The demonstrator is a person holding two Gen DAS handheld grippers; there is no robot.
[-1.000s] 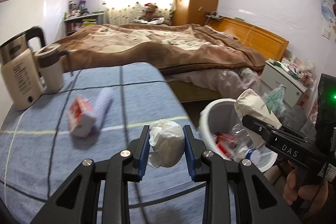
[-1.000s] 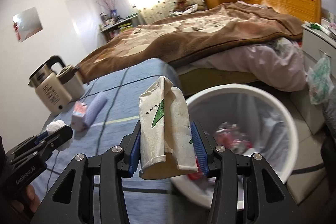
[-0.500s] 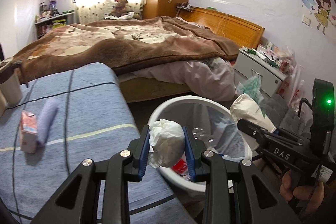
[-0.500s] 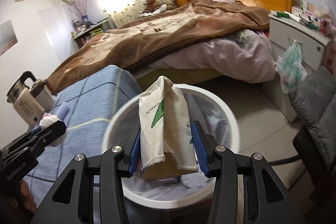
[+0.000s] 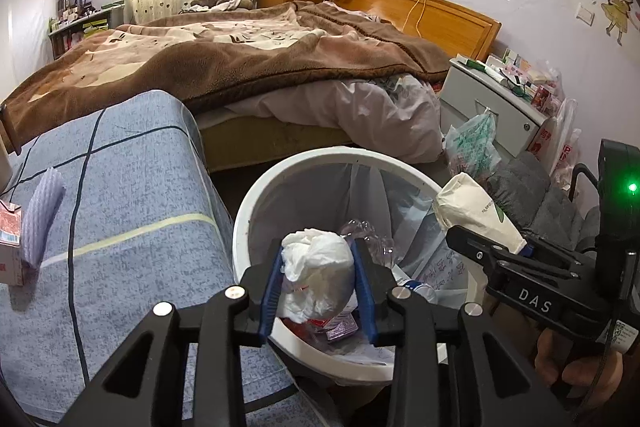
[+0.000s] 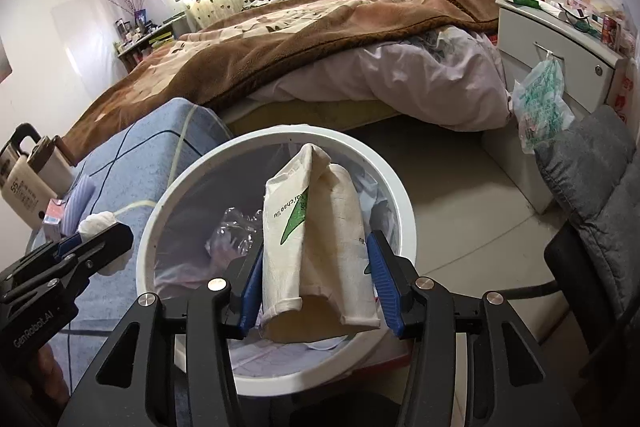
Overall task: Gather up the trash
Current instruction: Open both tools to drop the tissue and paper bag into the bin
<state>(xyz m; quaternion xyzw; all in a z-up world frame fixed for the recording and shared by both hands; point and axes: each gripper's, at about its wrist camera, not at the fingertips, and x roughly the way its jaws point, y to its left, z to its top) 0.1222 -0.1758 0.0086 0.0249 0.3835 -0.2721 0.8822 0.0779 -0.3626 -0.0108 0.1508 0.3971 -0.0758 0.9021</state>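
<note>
A white bin (image 5: 256,195) with a clear liner stands on the floor beside the table, holding bottles and wrappers. My left gripper (image 5: 318,287) hangs over the bin's near-left rim. Its jaws are opening, and a crumpled white tissue wad (image 5: 316,267) still sits wedged between the blue pads. My right gripper (image 6: 316,283) is above the bin (image 6: 160,223) and points down into it. Its jaws are opening too, with a cream paper bag (image 6: 320,227) bearing a green mark upright between the pads. Each gripper shows in the other's view, held by a hand.
A table with a blue-grey cloth (image 5: 120,207) carries a small carton (image 5: 8,239), a lilac roll (image 5: 40,215) and a kettle (image 6: 24,179). Behind the bin is a bed (image 5: 240,67). A nightstand (image 5: 492,107) with a hanging plastic bag (image 5: 472,143) and a grey cushioned seat (image 6: 600,187) stand to the right.
Both grippers swung from over the table's edge to above the bin and sank a little. Both pairs of jaws have widened slightly; the wad and the bag remain between them.
</note>
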